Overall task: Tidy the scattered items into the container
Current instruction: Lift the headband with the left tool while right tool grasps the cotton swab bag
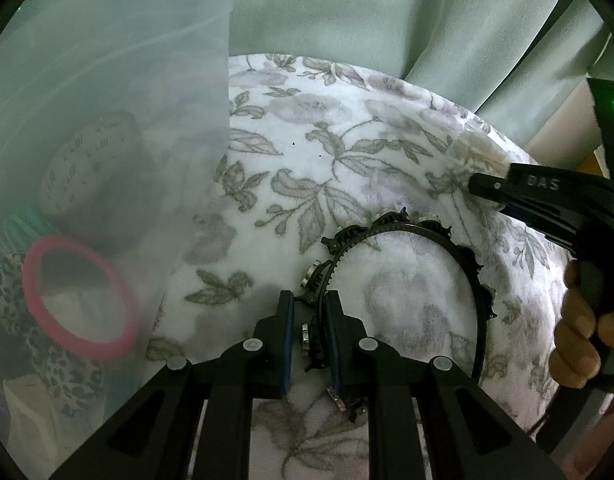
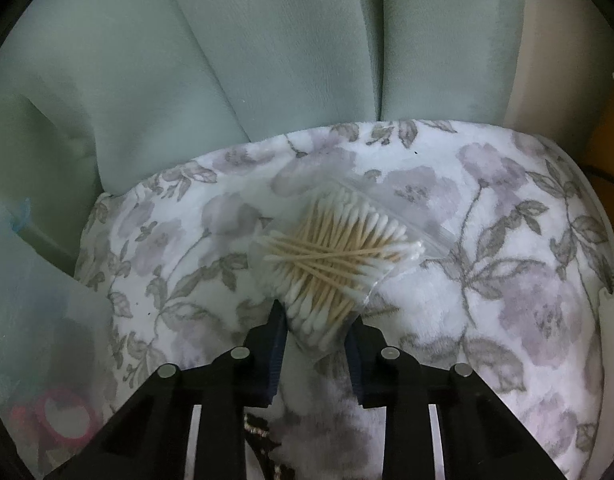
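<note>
Lying on the floral blanket (image 1: 347,152), the black headband (image 1: 423,240) with its small studded clips arcs across the middle of our left wrist view, one end caught between the blue pads of our left gripper (image 1: 309,320), which is clamped on it. Off to the left stands the translucent container (image 1: 107,120), close beside the headband; through its cloudy wall we make out a pink ring (image 1: 79,296), a roll of patterned tape (image 1: 87,160) and a leopard-print piece (image 1: 47,356).

Farther right on the same blanket sits the clear bag of cotton swabs (image 2: 339,248). Our right gripper (image 2: 317,320) has its fingers on either side of the bag's near corner, the pads pressing into the plastic, so it is closed on the bag. In the left wrist view, that right gripper shows at the right edge with a hand (image 1: 583,328) wrapped round its handle. Pale green curtains (image 2: 267,60) hang behind the blanket.
</note>
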`<state>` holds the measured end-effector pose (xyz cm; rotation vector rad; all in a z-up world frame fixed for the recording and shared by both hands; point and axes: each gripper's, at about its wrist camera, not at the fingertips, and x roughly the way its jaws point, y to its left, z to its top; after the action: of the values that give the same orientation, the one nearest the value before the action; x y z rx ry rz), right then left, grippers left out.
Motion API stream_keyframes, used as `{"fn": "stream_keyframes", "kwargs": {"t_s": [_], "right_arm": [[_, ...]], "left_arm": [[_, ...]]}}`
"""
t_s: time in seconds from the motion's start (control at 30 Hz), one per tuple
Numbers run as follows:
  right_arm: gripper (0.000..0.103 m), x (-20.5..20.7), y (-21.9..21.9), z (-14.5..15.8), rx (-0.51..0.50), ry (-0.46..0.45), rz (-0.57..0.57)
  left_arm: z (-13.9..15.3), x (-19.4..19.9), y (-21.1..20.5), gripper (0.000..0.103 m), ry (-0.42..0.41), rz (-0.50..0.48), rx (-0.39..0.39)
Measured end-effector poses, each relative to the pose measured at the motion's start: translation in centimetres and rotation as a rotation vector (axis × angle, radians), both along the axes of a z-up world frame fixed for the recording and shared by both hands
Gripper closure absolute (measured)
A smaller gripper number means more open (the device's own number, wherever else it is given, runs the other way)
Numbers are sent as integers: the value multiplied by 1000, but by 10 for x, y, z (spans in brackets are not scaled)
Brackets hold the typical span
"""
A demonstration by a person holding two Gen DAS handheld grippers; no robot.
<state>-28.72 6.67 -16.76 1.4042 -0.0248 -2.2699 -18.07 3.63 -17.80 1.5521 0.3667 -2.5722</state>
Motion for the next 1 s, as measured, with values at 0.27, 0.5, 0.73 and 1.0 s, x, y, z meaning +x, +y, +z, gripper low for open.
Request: {"fn": "stream_keyframes", "kwargs": {"t_s": [0.27,0.5,0.73,1.0], "right_arm": [[74,25,17,18,-25,13,-11],[74,53,36,40,-34,23,-23],[74,85,60,60,-37,34,-51],[74,111,86,95,-75,90,-91]], "left_arm": [[2,3,1,88,-7,5,6],[15,10,1,88,6,0,37],[47,24,8,90,74,-1,41],[82,37,15,95,151,-20,42]]}}
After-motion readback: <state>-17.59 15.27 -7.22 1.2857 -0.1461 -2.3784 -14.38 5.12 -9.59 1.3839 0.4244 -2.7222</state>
